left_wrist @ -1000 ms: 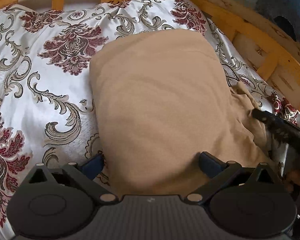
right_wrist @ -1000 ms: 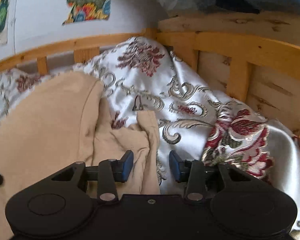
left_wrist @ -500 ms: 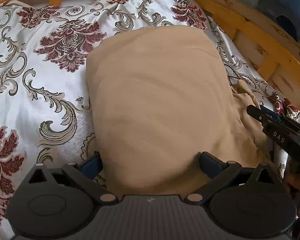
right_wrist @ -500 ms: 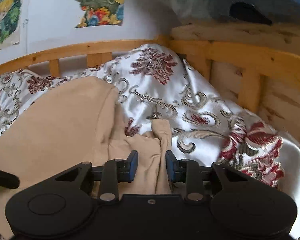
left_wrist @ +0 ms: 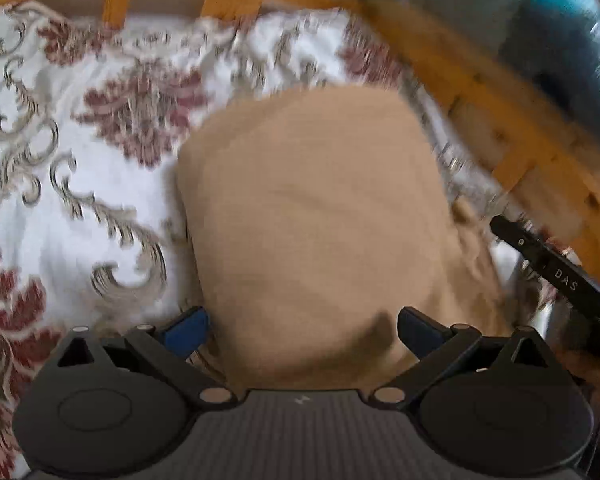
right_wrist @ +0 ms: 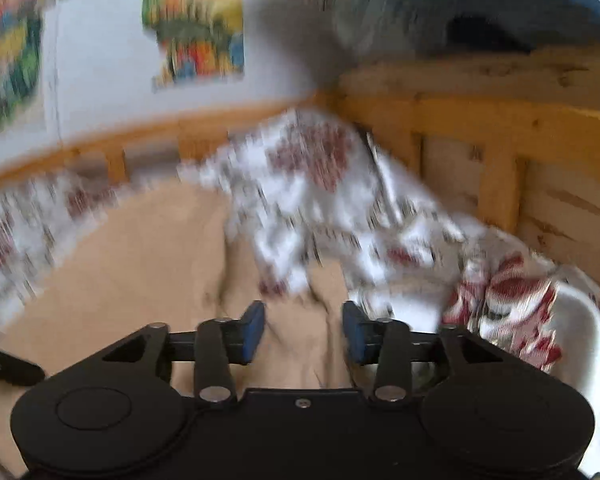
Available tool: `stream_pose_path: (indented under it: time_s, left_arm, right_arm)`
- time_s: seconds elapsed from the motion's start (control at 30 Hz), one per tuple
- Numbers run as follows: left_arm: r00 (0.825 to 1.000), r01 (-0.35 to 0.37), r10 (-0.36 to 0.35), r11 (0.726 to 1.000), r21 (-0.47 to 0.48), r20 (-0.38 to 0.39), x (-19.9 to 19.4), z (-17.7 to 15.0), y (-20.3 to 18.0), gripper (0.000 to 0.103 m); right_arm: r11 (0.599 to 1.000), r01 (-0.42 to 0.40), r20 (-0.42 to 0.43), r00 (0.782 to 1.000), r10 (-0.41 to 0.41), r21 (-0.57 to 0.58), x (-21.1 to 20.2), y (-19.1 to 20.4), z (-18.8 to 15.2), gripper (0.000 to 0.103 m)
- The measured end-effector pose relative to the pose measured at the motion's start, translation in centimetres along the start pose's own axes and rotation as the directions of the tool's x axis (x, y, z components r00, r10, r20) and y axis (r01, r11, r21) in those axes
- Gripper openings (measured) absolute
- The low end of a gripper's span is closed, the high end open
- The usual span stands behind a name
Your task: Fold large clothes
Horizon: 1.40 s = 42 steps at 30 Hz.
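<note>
- Tan garment (left_wrist: 316,216) lies folded in a broad rounded block on a floral bedspread (left_wrist: 80,184), inside a wooden bed frame (left_wrist: 480,92).
- L gripper (left_wrist: 302,330) sits at the garment's near edge, jaws spread wide; blue pads (left_wrist: 186,328) flank the fold on both sides, cloth between them. Pads not pressed in, nothing gripped.
- R side of the block: loose, crumpled tan cloth trails toward the frame. R gripper (left_wrist: 556,268) shows there in the L view as a black bar marked "DAS", just beside that loose part.
- R view, heavily motion-blurred: R gripper (right_wrist: 304,334) w/ jaws partly apart, a bunched strip of the garment (right_wrist: 112,272) running up between the blue pads (right_wrist: 254,330). Gap visible on each side of the strip; no clamp on the cloth.
- Bedspread (right_wrist: 320,200) bunches up behind the strip & over to the R, against frame slats (right_wrist: 500,176).
- Wall (right_wrist: 100,60) behind the bed carries colourful posters (right_wrist: 198,20); detail lost to blur.
- Dark blue bundle (right_wrist: 480,4) sits above the frame at top R; can't tell what it is.
</note>
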<state>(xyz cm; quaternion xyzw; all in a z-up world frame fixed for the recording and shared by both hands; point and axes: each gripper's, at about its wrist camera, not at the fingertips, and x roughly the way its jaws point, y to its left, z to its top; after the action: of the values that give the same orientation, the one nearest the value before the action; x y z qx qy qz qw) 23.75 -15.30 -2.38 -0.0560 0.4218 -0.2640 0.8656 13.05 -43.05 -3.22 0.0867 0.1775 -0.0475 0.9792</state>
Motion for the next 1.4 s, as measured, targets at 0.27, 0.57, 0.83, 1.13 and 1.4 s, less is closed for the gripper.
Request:
stream_pose_path:
  time_s: [0.27,0.57,0.83,1.13,1.4]
  left_arm:
    - [0.998,-0.027,0.026,0.999,-0.033,-0.052,2.6,-0.1,2.1,0.103]
    - [0.993,0.017,-0.013,0.999,0.028,-0.118,4.3,1.1,1.9,0.103]
    - [0.961,0.182,-0.19,0.982,-0.06,-0.2,7.2,1.2,3.4,0.103]
    - [0.958,0.211,-0.21,0.977,-0.016,-0.193,7.2,1.2,2.1,0.103]
    - [0.986,0.123,-0.107,0.984,0.13,-0.127,2.7,4.0,-0.5,0.095]
  right_arm:
    - [0.976,-0.062,-0.213,0.977,0.017,-0.206,3.9,3.9,-3.4,0.054]
    - [0.998,0.057,-0.2,0.978,-0.059,-0.017,1.5,-0.1,-1.1,0.088]
    - [0.943,-0.123,-0.317,0.921,0.225,0.31,3.9,-2.1,-2.7,0.102]
    - [0.982,-0.099,-0.371,0.916,0.153,0.16,3.9,0.6,-3.7,0.065]
    - [0.969,-0.218,-0.258,0.936,0.241,0.117,2.5,4.9,-1.5,0.034]
